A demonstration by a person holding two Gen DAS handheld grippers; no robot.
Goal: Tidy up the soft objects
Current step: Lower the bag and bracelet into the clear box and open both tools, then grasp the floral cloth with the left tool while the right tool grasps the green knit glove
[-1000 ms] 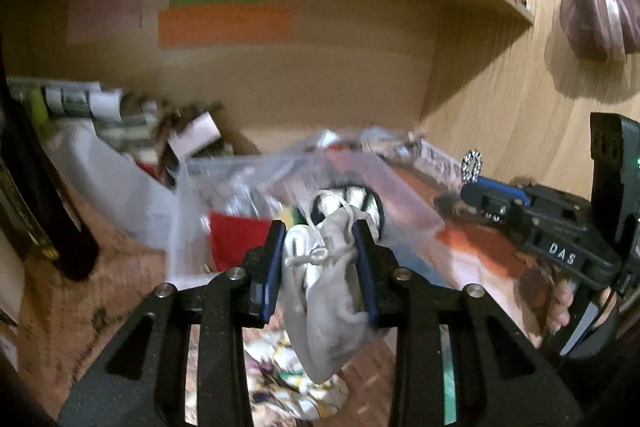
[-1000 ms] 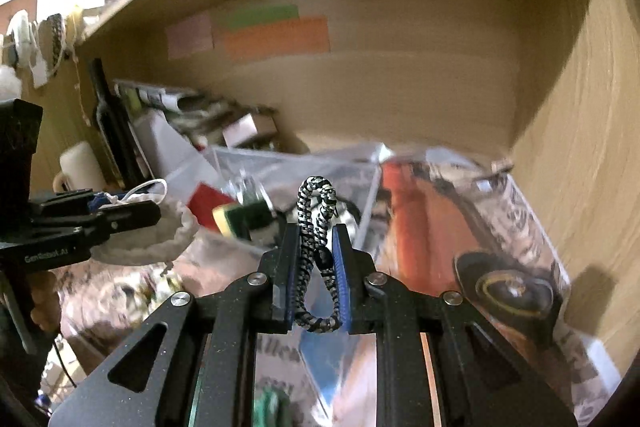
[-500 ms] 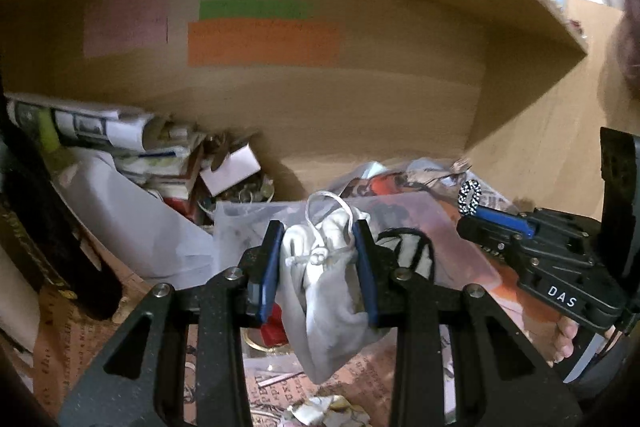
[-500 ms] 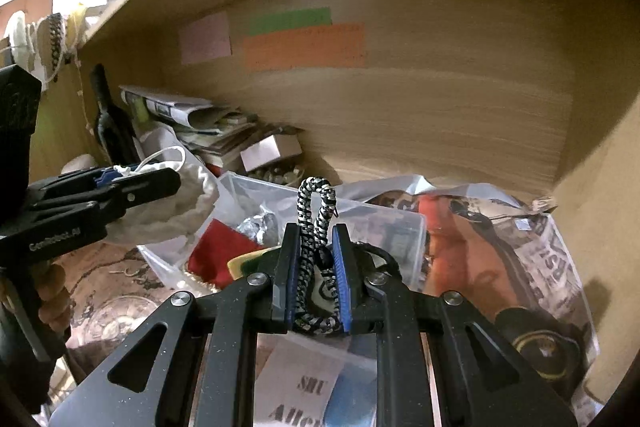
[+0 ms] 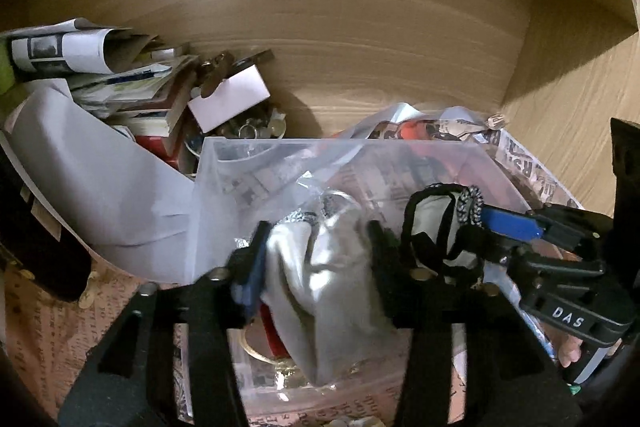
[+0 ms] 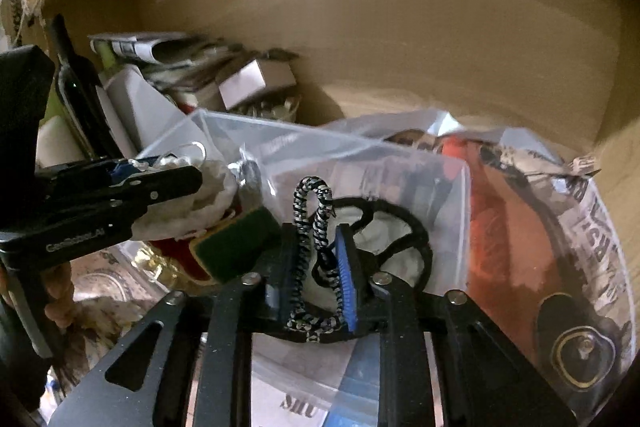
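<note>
My left gripper [image 5: 316,259] is shut on a grey-white drawstring pouch [image 5: 324,291] and holds it over the clear plastic bin [image 5: 280,147]. It also shows in the right wrist view [image 6: 192,179] at the left, with the pouch [image 6: 200,203] over the bin's left side. My right gripper [image 6: 320,259] is shut on a black-and-white braided cord [image 6: 308,211] above the bin [image 6: 400,155]. In the left wrist view the right gripper [image 5: 476,211] sits at the right with the cord [image 5: 466,205]. A black-edged white item [image 6: 384,239] lies inside the bin.
A green sponge [image 6: 236,243] and red cloth [image 6: 176,251] lie in the bin. Papers and a small white box [image 5: 228,95] are piled at the back left. A dark bottle [image 6: 76,83] stands at the left. A bagged newspaper [image 6: 540,227] lies at the right. Wooden back wall [image 5: 360,27] is close.
Both grippers have moved forward and down toward the bin, which now fills more of each view. Each still holds its item.
</note>
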